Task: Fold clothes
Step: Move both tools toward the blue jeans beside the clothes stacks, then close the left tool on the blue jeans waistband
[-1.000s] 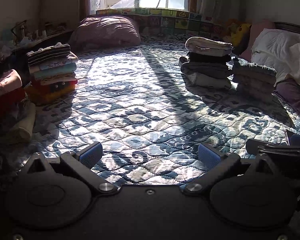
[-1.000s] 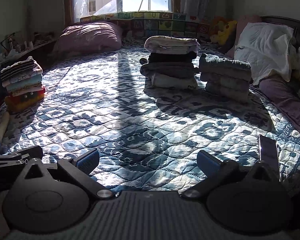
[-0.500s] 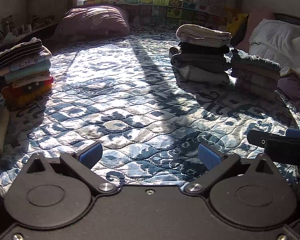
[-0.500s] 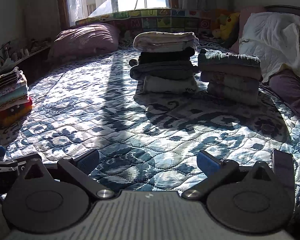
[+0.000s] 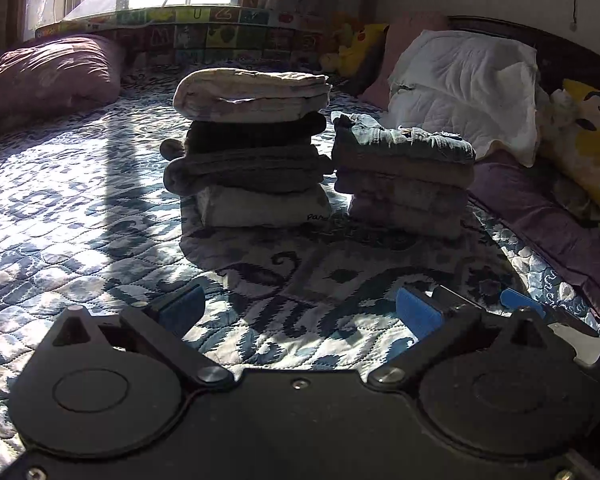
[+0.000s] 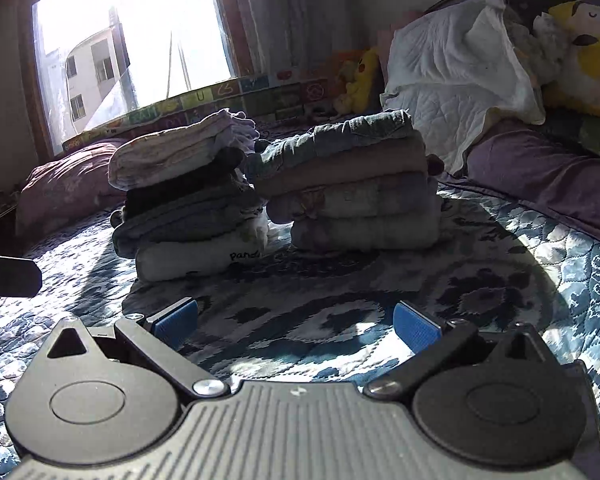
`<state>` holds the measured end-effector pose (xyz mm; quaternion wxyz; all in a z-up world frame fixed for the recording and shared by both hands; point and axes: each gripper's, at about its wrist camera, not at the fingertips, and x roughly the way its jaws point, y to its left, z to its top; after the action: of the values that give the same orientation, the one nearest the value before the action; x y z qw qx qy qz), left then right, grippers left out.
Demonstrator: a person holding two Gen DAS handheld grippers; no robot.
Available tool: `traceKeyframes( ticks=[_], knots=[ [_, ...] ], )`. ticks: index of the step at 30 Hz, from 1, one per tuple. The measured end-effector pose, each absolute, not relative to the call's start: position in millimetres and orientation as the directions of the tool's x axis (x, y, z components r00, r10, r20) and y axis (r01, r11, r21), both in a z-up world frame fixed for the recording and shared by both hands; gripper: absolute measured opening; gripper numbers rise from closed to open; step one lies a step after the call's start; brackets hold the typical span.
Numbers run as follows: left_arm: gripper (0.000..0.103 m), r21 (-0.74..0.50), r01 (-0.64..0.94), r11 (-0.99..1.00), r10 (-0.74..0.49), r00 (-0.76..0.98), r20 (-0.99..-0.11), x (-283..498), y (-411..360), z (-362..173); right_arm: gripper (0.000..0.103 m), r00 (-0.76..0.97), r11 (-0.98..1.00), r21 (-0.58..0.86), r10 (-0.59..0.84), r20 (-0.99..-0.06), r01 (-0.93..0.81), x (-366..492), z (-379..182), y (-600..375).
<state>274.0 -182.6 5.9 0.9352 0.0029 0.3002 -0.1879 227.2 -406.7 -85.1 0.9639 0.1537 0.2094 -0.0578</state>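
**Both grippers low over the quilt, facing two stacks of folded clothes**

The left gripper, black with blue pads, has its jaws spread wide with nothing between them but the blue-and-white patterned quilted bedspread beneath. Straight ahead of it, a little way off on the bedspread, stands the taller stack of folded clothes: a pale cream piece on top, two dark grey pieces under it, and a light grey piece with dark lettering at the bottom. Just to the right of that stack, almost touching it, stands the shorter stack of folded clothes, with a grey-blue piece on top and brownish and mauve pieces below. Both stacks lie in shadow with sunlight falling on the bedspread to their left.

The right gripper, of the same black build with blue pads, is likewise spread apart and holds nothing. In its view the shorter stack lies ahead and slightly right of centre, the taller stack ahead and to the left; neither touches the fingers. At the left edge of that view, a dark part of the other tool shows.

Behind the stacks a white quilted blanket is draped at the head of the bed, a mauve cushion lies under the bright window, and a yellow plush toy sits by the headboard.
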Motion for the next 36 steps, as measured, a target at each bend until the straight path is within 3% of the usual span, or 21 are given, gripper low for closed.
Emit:
traceKeyframes(
  ticks=[6,11,14,21,25,27,30,34,36],
  knots=[
    [0.101,-0.16,0.421,0.893,-0.436,0.72,-0.54,352,-245,6,0.103,0.914,0.925,0.313,-0.076,-0.399,0.214,240,-94,-433],
    [0.081,-0.256,0.42,0.871,-0.49,0.692,-0.53,418,-285,0,0.103,0.906,0.875,0.426,-0.033,-0.422,0.23,250,-102,-456],
    [0.078,-0.295,0.383,0.875,-0.484,0.703,-0.521,454,-297,-4,0.103,0.91,0.866,0.447,-0.022,-0.414,0.225,251,-103,-456],
    [0.08,-0.363,0.292,0.885,-0.455,0.708,-0.54,519,-313,-12,0.103,0.907,0.863,0.463,0.013,-0.421,0.203,255,-106,-451],
    [0.088,-0.426,0.268,0.864,-0.484,0.677,-0.554,540,-320,-18,0.103,0.906,0.858,0.473,0.02,-0.423,0.202,257,-106,-452],
    [0.085,-0.456,0.274,0.847,-0.51,0.662,-0.549,545,-323,-19,0.103,0.905,0.857,0.474,0.023,-0.425,0.201,258,-107,-452],
    [0.071,-0.382,0.315,0.869,-0.486,0.687,-0.541,537,-333,-9,0.103,0.899,0.859,0.47,0.027,-0.437,0.203,259,-109,-452],
    [0.033,-0.16,0.416,0.895,-0.435,0.738,-0.516,510,-353,12,0.103,0.894,0.85,0.477,0.016,-0.447,0.224,258,-110,-455],
    [0.022,-0.082,0.464,0.882,-0.438,0.742,-0.508,496,-360,17,0.103,0.893,0.849,0.478,0.015,-0.449,0.226,258,-110,-455]
  ],
)
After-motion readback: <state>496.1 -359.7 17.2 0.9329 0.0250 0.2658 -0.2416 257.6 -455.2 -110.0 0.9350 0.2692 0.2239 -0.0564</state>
